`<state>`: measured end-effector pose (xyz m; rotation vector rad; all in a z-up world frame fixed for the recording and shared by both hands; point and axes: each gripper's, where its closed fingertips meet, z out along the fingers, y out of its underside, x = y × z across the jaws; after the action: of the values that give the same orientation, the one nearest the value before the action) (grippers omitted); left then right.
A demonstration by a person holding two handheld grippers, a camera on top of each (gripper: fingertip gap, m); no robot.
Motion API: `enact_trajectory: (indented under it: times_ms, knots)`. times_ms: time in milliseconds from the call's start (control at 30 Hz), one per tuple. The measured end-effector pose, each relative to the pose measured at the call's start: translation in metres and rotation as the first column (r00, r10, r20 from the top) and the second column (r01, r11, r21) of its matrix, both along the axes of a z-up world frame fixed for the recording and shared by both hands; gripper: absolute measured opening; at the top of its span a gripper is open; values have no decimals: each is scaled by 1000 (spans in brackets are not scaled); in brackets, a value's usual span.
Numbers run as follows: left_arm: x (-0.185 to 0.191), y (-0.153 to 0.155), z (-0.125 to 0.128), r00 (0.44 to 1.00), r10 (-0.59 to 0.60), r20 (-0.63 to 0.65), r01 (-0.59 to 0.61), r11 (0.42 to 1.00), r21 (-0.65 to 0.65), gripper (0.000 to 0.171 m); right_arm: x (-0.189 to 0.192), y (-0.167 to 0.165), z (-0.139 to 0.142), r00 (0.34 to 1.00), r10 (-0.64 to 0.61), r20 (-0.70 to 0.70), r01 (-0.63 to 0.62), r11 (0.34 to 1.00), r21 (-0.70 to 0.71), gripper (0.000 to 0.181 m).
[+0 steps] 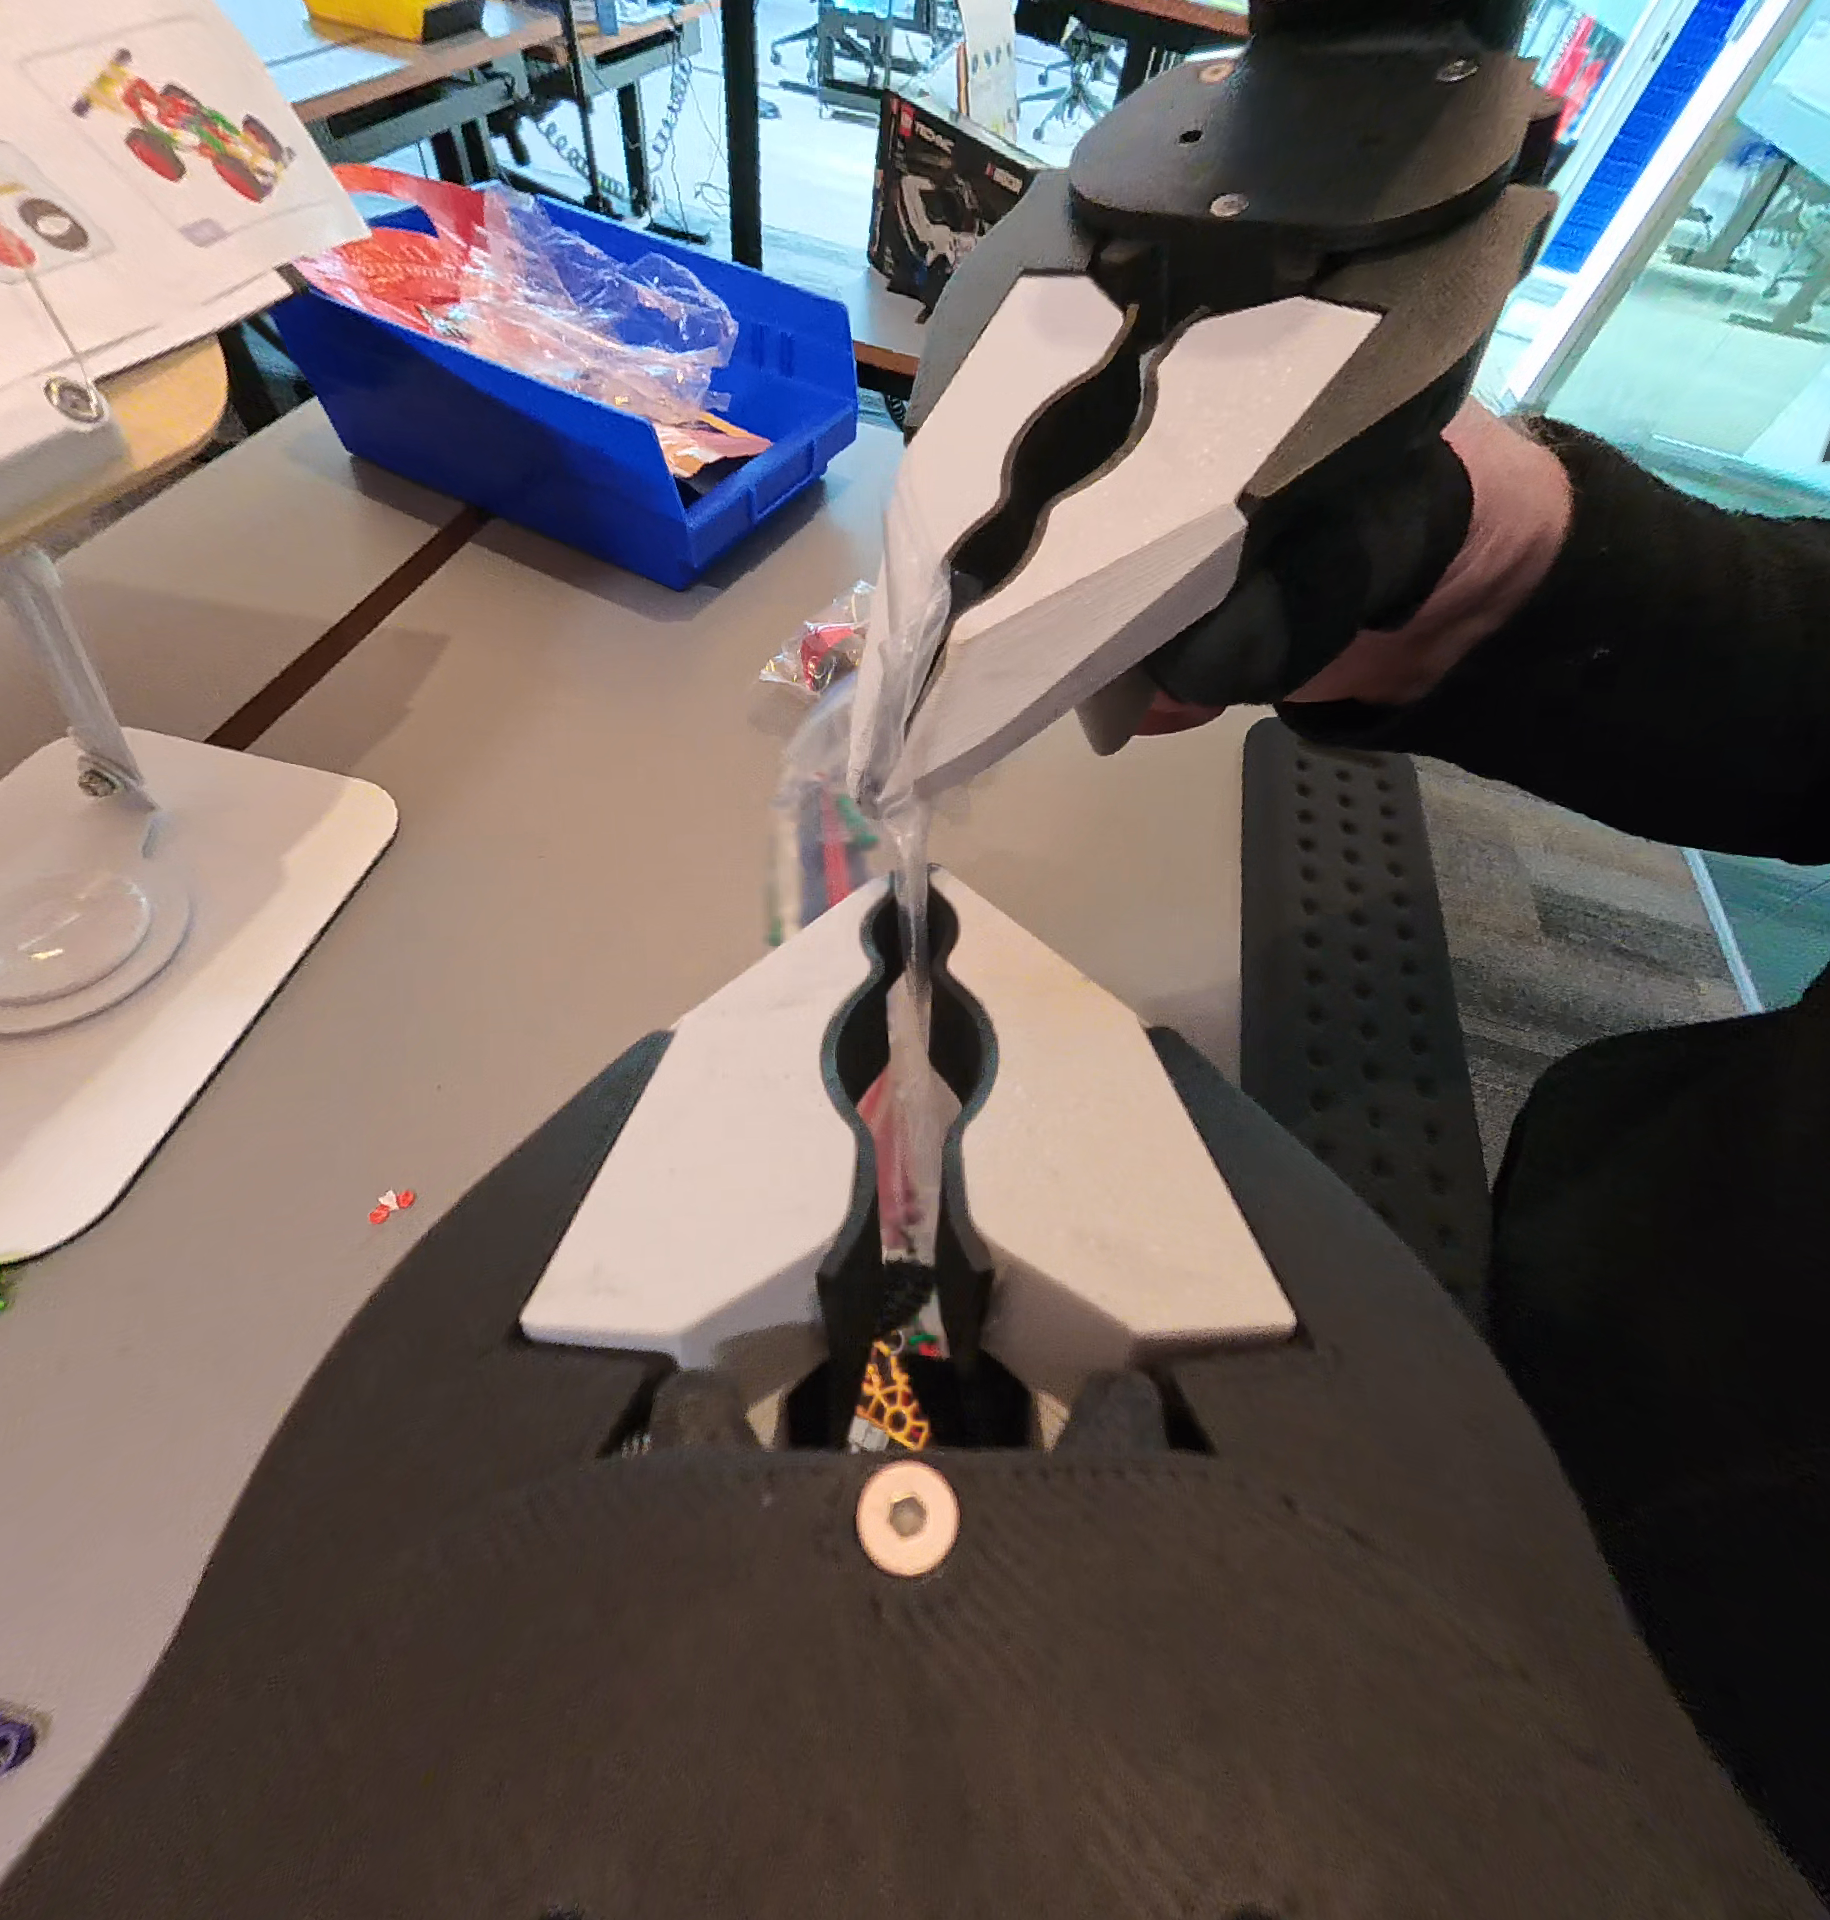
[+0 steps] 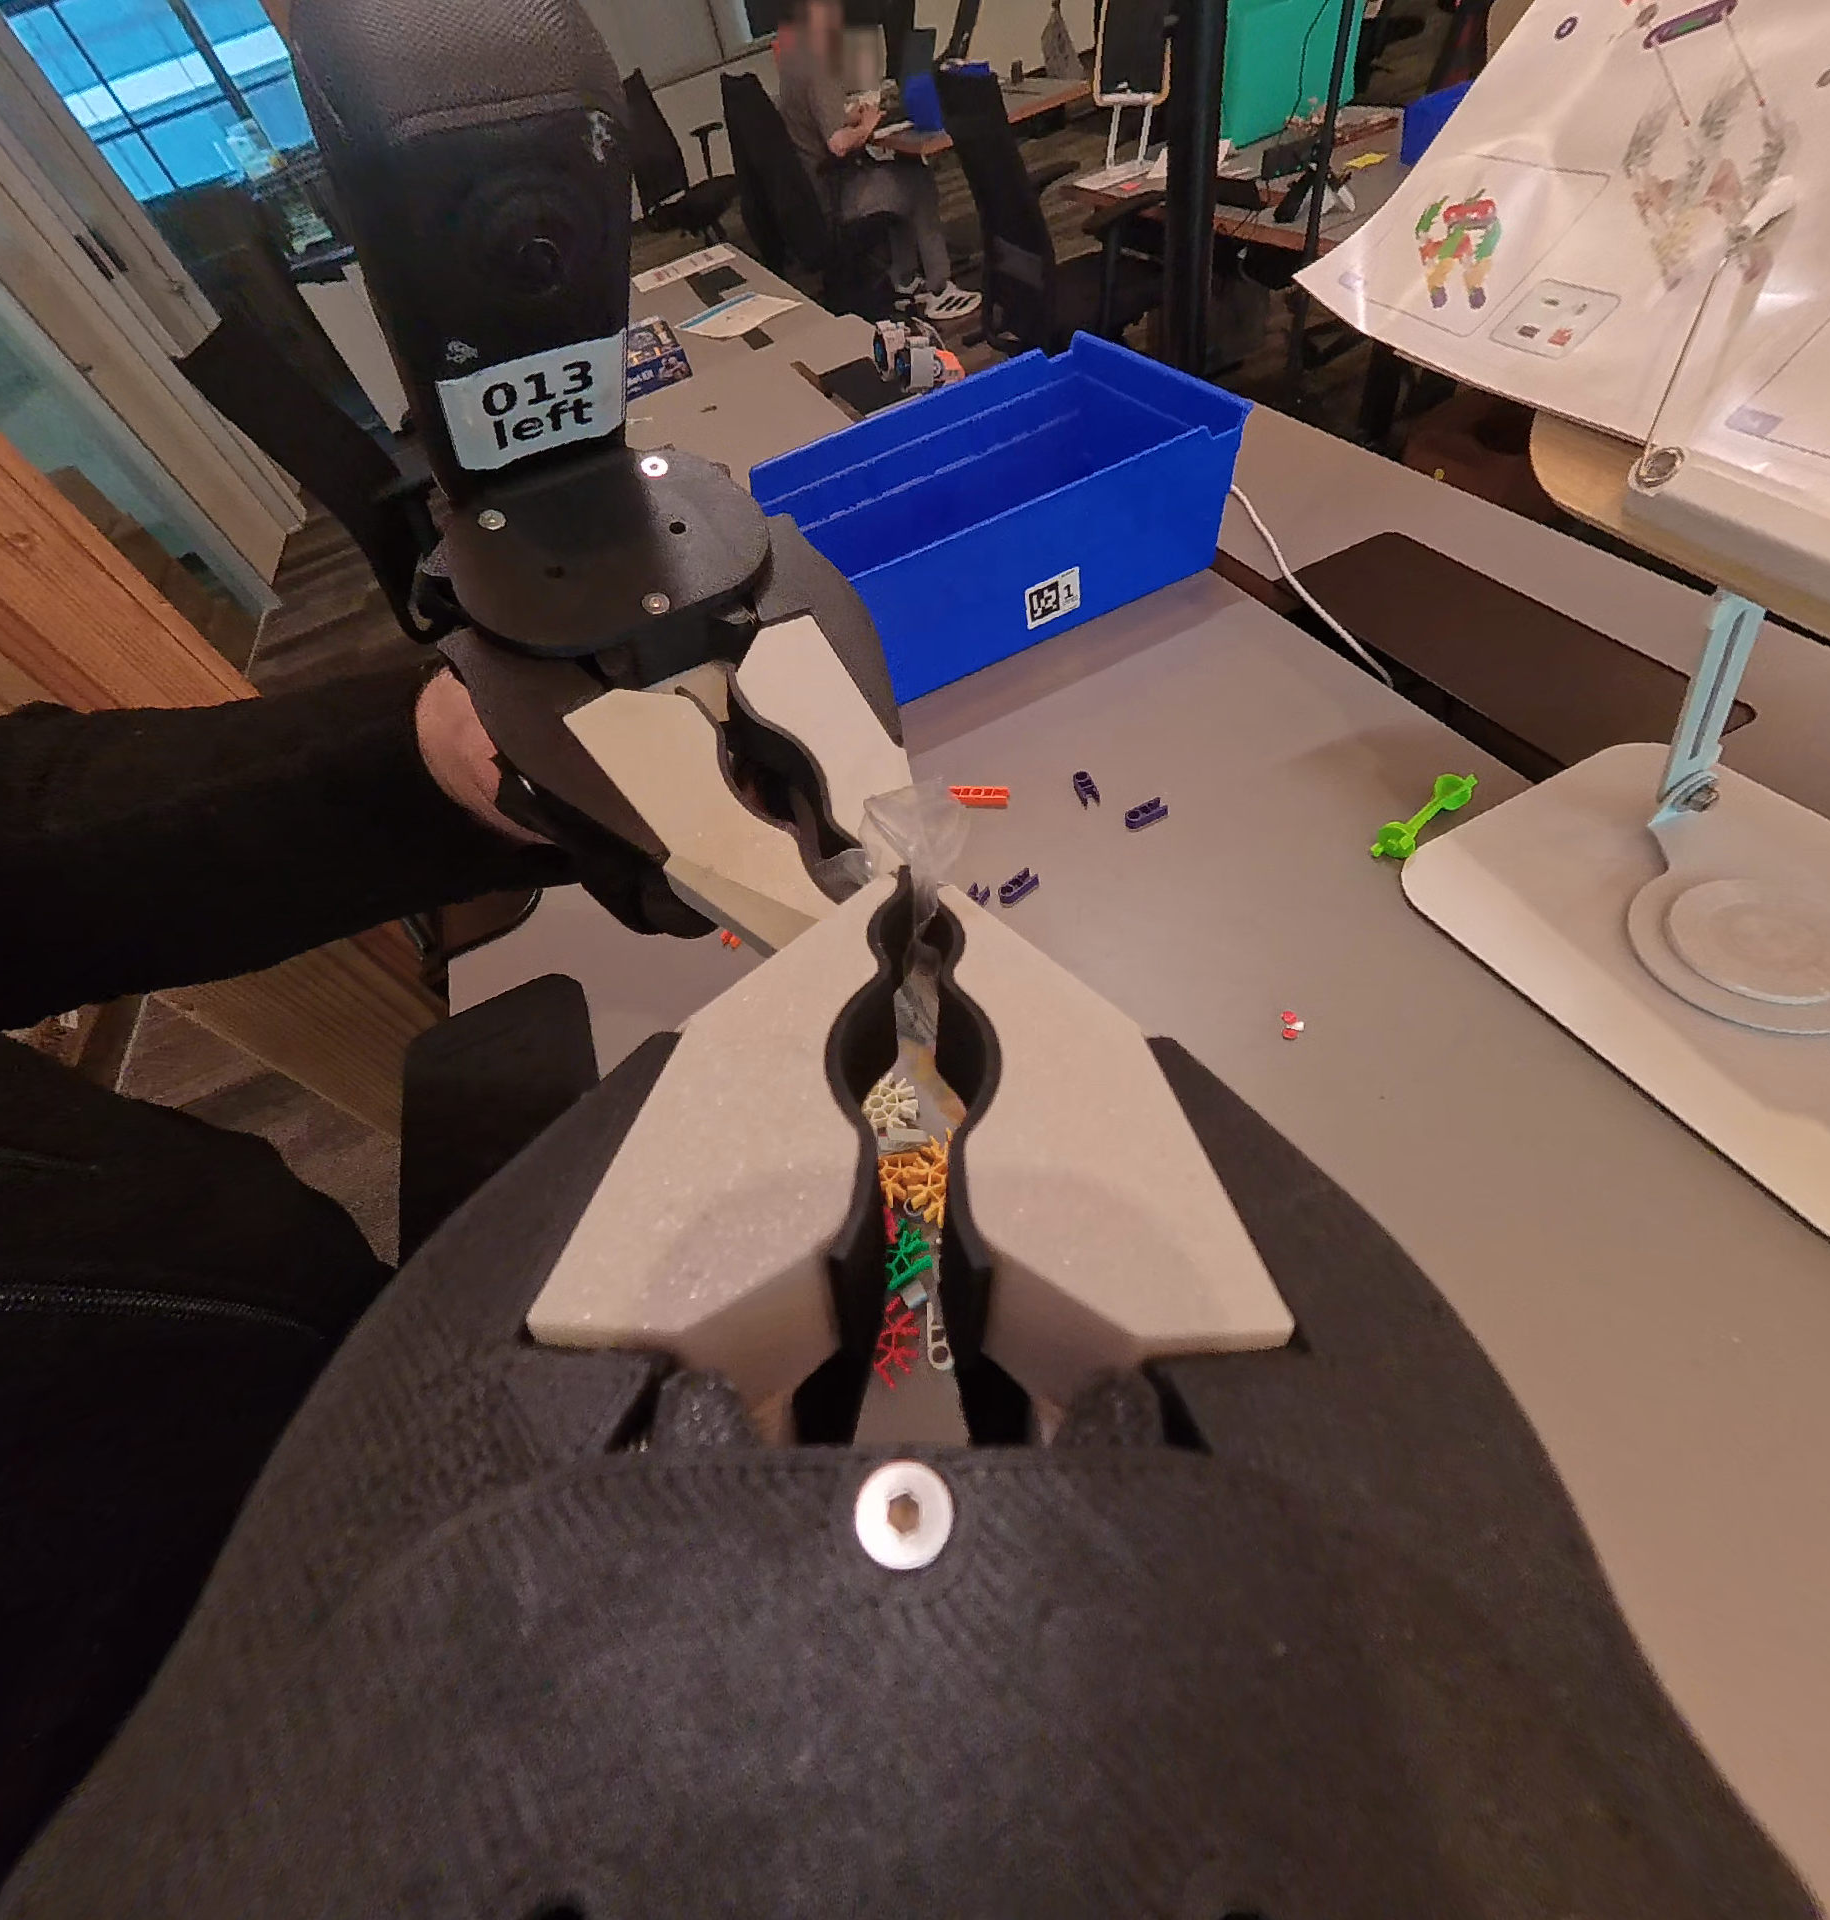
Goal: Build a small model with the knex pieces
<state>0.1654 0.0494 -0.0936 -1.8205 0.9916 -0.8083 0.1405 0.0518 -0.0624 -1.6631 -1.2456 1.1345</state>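
A clear plastic bag (image 1: pixel 909 831) of small coloured plastic pieces is held above the grey table (image 1: pixel 578 831) between both grippers. My left gripper (image 1: pixel 916 881) is shut on the bag's thin film, which runs back through its jaws. My right gripper (image 1: pixel 890 784) comes in from the upper right and is shut on the same film just beyond. In the right wrist view my right gripper (image 2: pixel 906 883) pinches the bag (image 2: pixel 916 826), and yellow, green and red pieces (image 2: pixel 911 1184) show below the jaws. The left gripper (image 2: pixel 838 862) grips the bag from the left there.
A blue bin (image 1: pixel 578 447) holds crumpled wrappers; another blue bin (image 2: pixel 994 499) stands at the back. A white stand base (image 2: pixel 1721 987) carries an instruction sheet (image 2: pixel 1617 187). Loose purple (image 2: pixel 1145 814), orange (image 2: pixel 978 795) and green (image 2: pixel 1420 816) pieces lie on the table. A second small bag (image 1: pixel 817 655) lies beyond. My left and right fingertips are right by each other.
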Motion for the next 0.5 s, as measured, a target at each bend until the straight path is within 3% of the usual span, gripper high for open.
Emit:
enact_trajectory:
  times_ms: [100, 133, 200, 233, 300, 400, 500]
  knots:
    - [4, -7, 8, 999, -36, 21, 37, 999, -6, 0, 7, -9, 6, 997, 59, -45, -60, 998, -9, 0]
    - [5, -8, 8, 999, -44, 10, 44, 999, 3, 0, 10, -10, 5, 996, 74, -40, -75, 997, -19, 5]
    - [8, -13, 7, 996, -85, -21, 85, 996, -2, 0, 16, -10, 0, 996, 91, -4, -91, 996, -7, 35]
    - [9, -13, 8, 995, -90, -31, 90, 996, -2, 0, 18, -12, -2, 994, 110, 10, -111, 994, 6, 37]
    - [13, -17, 9, 991, -123, -46, 123, 992, -14, 0, 22, -21, -2, 983, 180, 29, -180, 984, 14, 32]
    - [14, -16, 13, 992, -119, -41, 117, 993, -33, 0, 30, -28, -1, 966, 249, 61, -252, 967, 45, 44]
    - [17, -19, 17, 990, -140, -19, 139, 989, -52, 0, 35, -21, 3, 975, 215, 53, -219, 972, 85, 39]
